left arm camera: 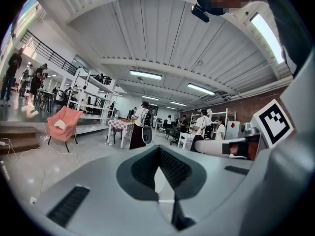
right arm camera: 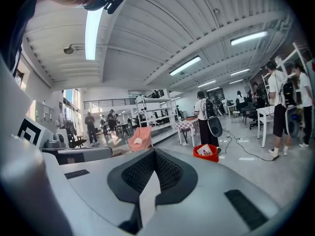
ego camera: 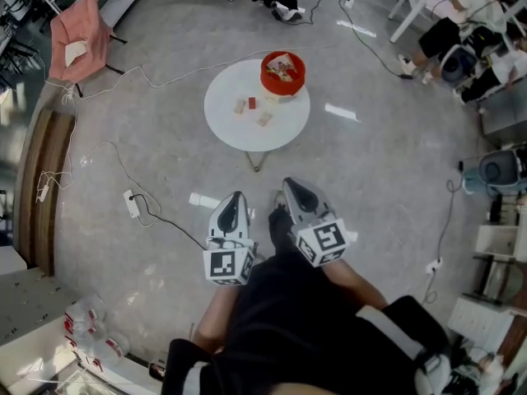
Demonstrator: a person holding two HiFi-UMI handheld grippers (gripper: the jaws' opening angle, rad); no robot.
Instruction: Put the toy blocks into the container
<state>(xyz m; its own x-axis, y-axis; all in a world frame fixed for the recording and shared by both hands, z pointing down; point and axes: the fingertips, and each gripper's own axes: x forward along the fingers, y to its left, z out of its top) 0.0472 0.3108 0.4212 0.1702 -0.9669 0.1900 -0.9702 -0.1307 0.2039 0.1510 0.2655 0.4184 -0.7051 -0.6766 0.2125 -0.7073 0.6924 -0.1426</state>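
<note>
A round white table (ego camera: 230,127) stands a few steps ahead on the grey floor. On its far right part sits a red container (ego camera: 282,74) with some pieces inside; the right gripper view also catches the red container (right arm camera: 205,152). Three small toy blocks (ego camera: 252,104) lie loose on the tabletop, left of and in front of the container. My left gripper (ego camera: 236,196) and right gripper (ego camera: 288,183) are held side by side close to my body, well short of the table. Both point toward it. Each is shut with nothing between its jaws.
A pink chair (ego camera: 78,39) stands at the far left. White cables and a power strip (ego camera: 132,204) trail over the floor left of the table. A wooden bench (ego camera: 41,179) runs along the left edge. White tables and seated people (ego camera: 461,31) are at the far right.
</note>
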